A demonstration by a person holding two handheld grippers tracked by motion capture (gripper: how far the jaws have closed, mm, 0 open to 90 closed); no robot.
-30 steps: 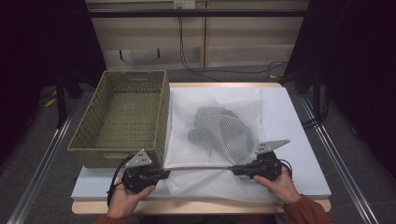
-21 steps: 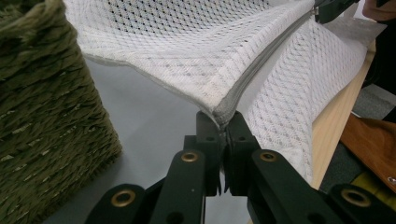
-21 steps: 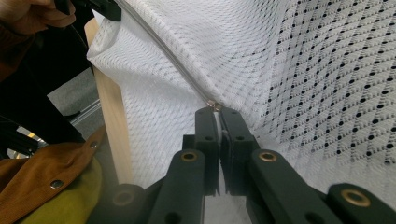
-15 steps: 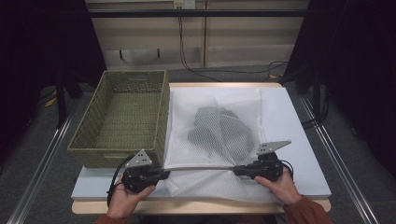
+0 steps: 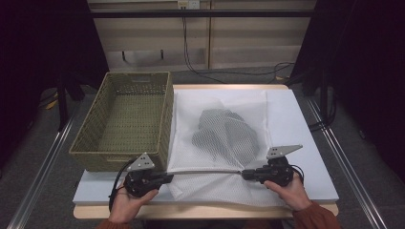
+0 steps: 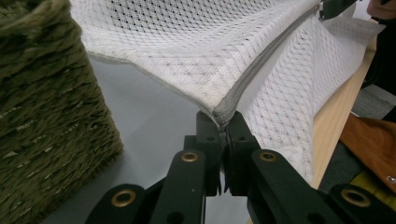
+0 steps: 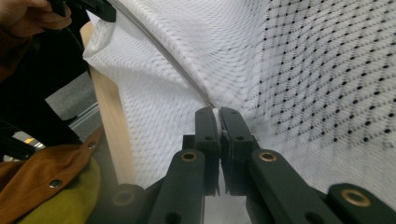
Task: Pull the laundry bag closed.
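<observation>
Pale tabletop (image 5: 305, 124), woven basket (image 5: 129, 119), both tongs clenched on white mesh bag's (image 5: 219, 112) zipper edge.

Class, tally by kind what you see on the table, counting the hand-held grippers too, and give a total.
Woven baskets: 1, olive basket
White mesh bags: 1, mesh bag with a dark garment inside
Dark garments: 1
Grippers: 2, left gripper and right gripper, each clamped on the bag's near zipper edge
Total: 5

Woven olive basket (image 5: 125, 119) on the table's left part, table (image 5: 305, 124) with pale top and wooden front edge — cables (dark) on the floor behind, metal rails either side.
</observation>
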